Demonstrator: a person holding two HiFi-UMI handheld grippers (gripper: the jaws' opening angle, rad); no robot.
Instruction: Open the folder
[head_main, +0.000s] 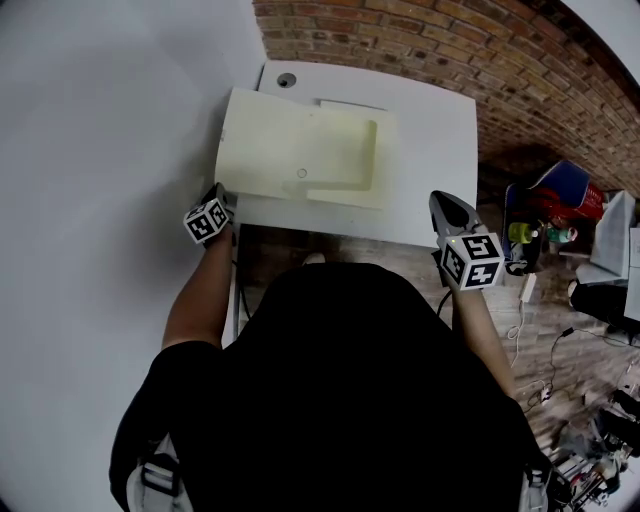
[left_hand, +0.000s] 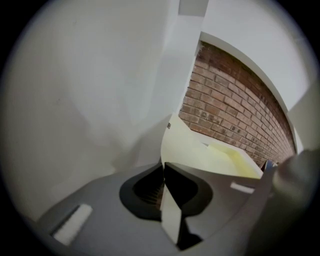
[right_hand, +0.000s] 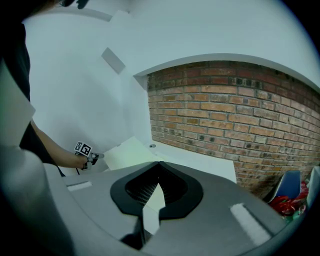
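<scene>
Opening step, apparently near its end: the folder (head_main: 300, 150) lies spread on the table's (head_main: 430, 150) left half, its near-left corner clamped in the left gripper (head_main: 222, 192). The right gripper (head_main: 440, 200), closed and empty, hovers off the table's near-right corner. The next move likely calls for laying the cover flat, then releasing. Only an inner pocket (head_main: 350, 155) shows, with no papers.
</scene>
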